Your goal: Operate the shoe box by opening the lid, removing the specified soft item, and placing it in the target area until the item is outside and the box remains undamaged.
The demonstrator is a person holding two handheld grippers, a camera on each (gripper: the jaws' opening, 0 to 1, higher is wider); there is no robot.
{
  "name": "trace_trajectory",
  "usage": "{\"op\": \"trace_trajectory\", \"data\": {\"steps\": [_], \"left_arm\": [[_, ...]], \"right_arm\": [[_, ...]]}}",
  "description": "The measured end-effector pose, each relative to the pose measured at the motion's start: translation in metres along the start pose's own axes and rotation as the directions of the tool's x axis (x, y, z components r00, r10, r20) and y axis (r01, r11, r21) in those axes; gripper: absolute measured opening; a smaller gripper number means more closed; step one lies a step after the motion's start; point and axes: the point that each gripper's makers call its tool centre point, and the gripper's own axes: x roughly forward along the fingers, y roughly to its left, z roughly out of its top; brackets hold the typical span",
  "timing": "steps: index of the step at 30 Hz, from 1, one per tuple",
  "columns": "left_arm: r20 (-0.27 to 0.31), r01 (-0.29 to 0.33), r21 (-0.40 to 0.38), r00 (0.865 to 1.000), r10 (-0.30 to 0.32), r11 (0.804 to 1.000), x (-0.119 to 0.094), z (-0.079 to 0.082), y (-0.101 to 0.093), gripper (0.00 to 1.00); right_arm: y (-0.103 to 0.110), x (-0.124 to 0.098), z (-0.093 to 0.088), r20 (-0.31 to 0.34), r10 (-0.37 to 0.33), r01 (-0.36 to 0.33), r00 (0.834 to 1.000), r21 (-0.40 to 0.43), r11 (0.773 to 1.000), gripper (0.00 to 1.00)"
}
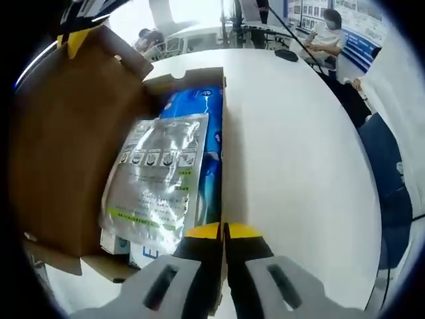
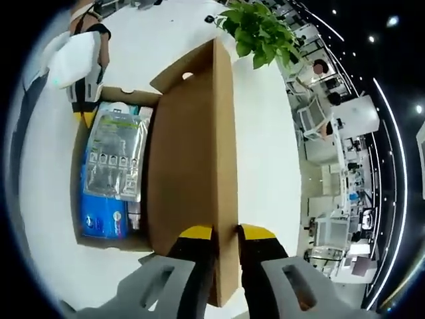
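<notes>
In the left gripper view the left gripper (image 1: 224,230) rises from the bottom edge with its yellow-tipped jaws pressed together on the thin side wall of the box (image 1: 223,143), near that wall's near end. The box is open on a white table (image 1: 299,173). Its brown lid (image 1: 66,146) stands up along the far long side, and the yellow tip of the right gripper (image 1: 76,36) shows at the lid's top edge. Inside the box a silver pouch (image 1: 156,176) with a green stripe and a row of small icons lies on top of a blue pack (image 1: 209,143). The pouch sits toward the lid side; the blue pack shows beside the gripped wall. Seated people are past the table's far edge.

In the right gripper view the right gripper (image 2: 226,232) has its jaws closed on the free edge of the raised lid (image 2: 192,159), one jaw on each face. The box (image 2: 83,199) lies left of the lid on the table (image 2: 265,153), with the pouch (image 2: 119,156) still inside, over the blue pack (image 2: 99,212). The left gripper (image 2: 86,100) meets the box's far wall. A plant (image 2: 259,26) stands near the table's far edge.
</notes>
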Motion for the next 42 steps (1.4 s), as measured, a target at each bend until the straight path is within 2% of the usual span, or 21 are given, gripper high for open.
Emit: {"op": "trace_trajectory", "data": {"steps": [17,22,32,42], "left_arm": [[-0.004,-0.002,-0.011,1.000,0.002,1.000,-0.001,-0.001,0.000,0.01],[-0.006,0.001,-0.014,1.000,-0.001,1.000,0.000,0.000,0.000,0.01],[-0.009,0.001,-0.023,1.000,-0.002,1.000,0.000,-0.001,0.000,0.01],[-0.013,0.007,-0.025,1.000,-0.007,1.000,0.000,-0.001,0.000,0.01]], "right_arm": [[-0.018,0.026,-0.005,0.005,0.064,-0.064,0.998,0.034,0.997,0.09],[-0.022,0.030,-0.006,-0.011,0.075,-0.075,0.997,0.010,0.997,0.08],[-0.019,0.031,-0.006,0.004,0.090,-0.090,0.996,0.029,0.996,0.07],[-0.023,0.050,-0.006,0.020,0.113,-0.114,0.993,0.068,0.991,0.06]]}}
